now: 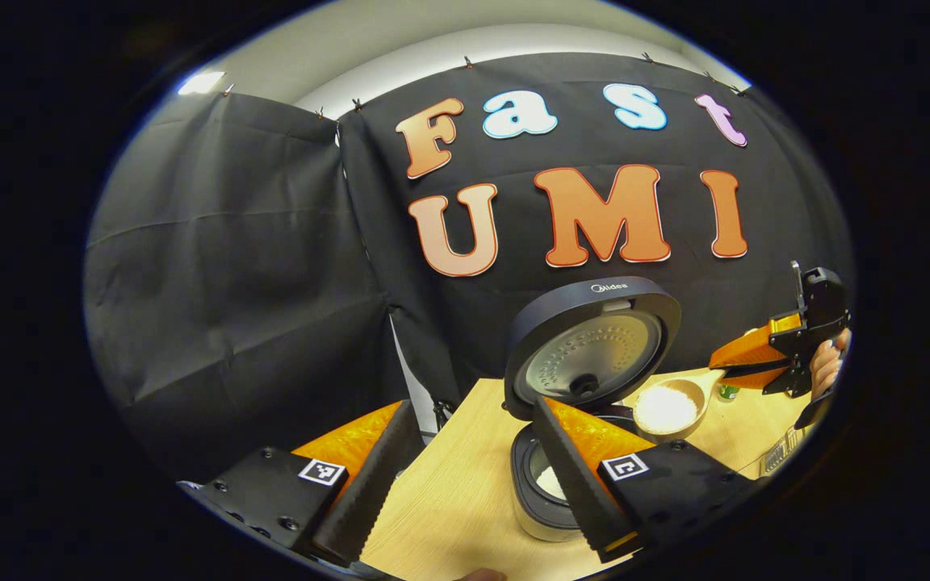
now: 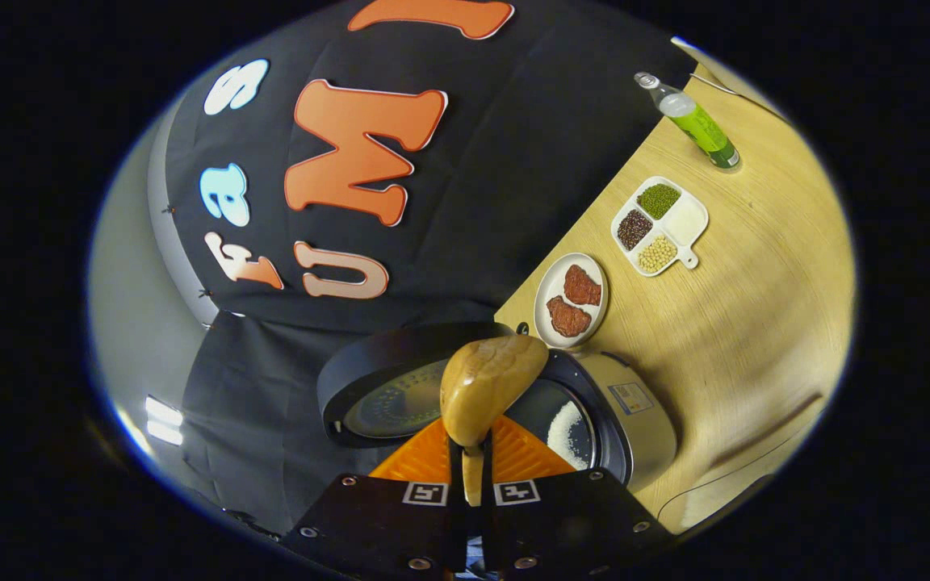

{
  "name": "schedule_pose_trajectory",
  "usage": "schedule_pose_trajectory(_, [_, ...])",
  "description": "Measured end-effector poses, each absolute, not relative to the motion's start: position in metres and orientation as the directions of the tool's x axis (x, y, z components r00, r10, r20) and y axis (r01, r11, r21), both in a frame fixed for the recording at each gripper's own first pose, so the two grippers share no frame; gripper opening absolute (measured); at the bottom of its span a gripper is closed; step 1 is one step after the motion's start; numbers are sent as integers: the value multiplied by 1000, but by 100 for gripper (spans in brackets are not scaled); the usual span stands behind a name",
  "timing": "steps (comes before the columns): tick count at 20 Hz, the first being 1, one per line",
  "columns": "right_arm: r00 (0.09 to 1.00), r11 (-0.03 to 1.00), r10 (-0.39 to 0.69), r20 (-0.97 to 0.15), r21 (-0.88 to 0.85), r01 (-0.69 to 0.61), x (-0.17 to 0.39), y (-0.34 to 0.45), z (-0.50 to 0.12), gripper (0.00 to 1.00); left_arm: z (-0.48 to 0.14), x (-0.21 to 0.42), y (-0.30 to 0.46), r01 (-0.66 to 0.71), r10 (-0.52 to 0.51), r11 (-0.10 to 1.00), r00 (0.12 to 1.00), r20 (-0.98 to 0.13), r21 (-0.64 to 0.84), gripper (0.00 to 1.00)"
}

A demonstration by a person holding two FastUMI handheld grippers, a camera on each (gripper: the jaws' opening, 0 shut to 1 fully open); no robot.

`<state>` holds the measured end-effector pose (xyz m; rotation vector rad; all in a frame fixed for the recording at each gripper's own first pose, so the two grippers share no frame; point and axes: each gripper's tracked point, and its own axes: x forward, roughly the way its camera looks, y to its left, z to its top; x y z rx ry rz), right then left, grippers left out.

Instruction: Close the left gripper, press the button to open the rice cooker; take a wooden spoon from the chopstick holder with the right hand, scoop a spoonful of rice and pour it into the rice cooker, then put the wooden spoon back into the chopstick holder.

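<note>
Left tongs [image 1: 465, 484] held apart with nothing between them, low over the wooden bench [image 1: 449, 492]. Just ahead of the left tongs and partly behind their right-hand finger [image 1: 586, 484]: rice cooker [image 1: 542, 492], standing on the bench with lid [image 1: 590, 347] swung up and upright, perforated inner face turned toward the camera, some white rice visible down in the pot. Beyond the cooker, to the right of the left tongs: wooden spoon [image 1: 669, 409] with a heap of white rice in its bowl, level, close beside the raised lid. Further right, near the edge of the left gripper view: right tongs [image 1: 723, 365] with a hand [image 1: 824, 363] behind them.

In the right gripper view, right tongs [image 2: 471, 476] clamped together on the handle of the wooden spoon [image 2: 488, 391], back of the spoon's bowl facing the camera, directly ahead of the tips. Under and beyond the spoon: open rice cooker [image 2: 634, 428], its lid [image 2: 388, 379] to the left, white rice [image 2: 566, 432] in the inner pot. Further out from the right tongs on the bench [image 2: 747, 323]: oval plate [image 2: 570, 300] with two reddish-brown pieces, just beside the cooker; past it a white four-compartment dish [image 2: 660, 224] of grains and beans; farthest off, a green bottle [image 2: 695, 121].
</note>
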<state>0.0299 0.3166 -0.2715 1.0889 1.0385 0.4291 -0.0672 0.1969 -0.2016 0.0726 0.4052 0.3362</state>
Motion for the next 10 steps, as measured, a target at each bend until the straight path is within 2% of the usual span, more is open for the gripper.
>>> schedule_pose_trajectory(3, [471,522,707,-528,839,157,30,322,-286,6,-205,-69,198,-313,340,940,858,-386,134,99])
schedule_pose_trajectory(4, [468,547,697,-544,825,144,29,324,-290,6,-205,-69,198,-314,341,940,856,-389,133,93])
schedule_pose_trajectory(10, [477,662,640,-603,747,56,30,331,-299,7,-202,-70,198,-316,346,938,857,-381,141,93])
